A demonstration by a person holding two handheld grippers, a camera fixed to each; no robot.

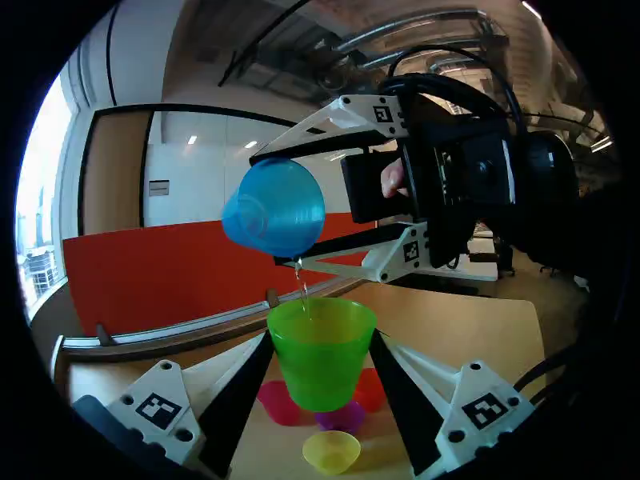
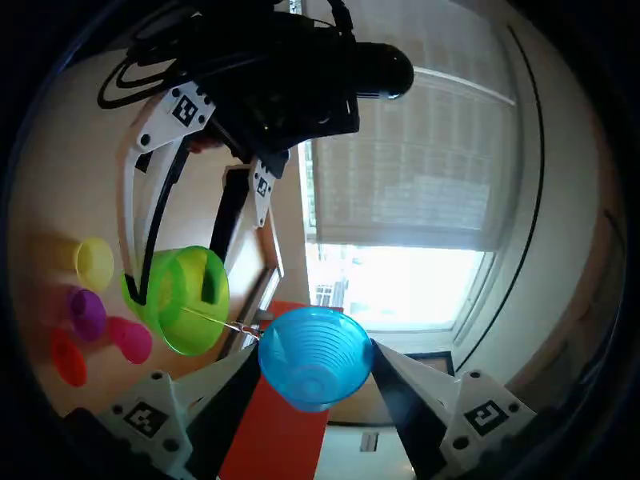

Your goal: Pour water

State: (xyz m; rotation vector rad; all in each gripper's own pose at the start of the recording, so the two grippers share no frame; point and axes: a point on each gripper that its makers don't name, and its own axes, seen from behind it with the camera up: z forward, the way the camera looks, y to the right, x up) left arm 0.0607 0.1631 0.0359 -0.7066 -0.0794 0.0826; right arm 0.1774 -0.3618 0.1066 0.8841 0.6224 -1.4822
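Pouring from blue cup (image 1: 274, 206) into green cup (image 1: 322, 352); window (image 2: 392, 284) in right gripper view.

An open-plan office is showing here: exposed ducts (image 1: 416, 36) are running overhead, a glass-walled room (image 1: 192, 176) is standing behind a red partition (image 1: 160, 272)

We look from the left gripper (image 1: 322, 340) level along its own fingers, close on the green cup (image 1: 322, 360) between them. From the right gripper (image 2: 316, 352), rolled sideways, we face the blue cup (image 2: 314, 368). Both views share both cups.
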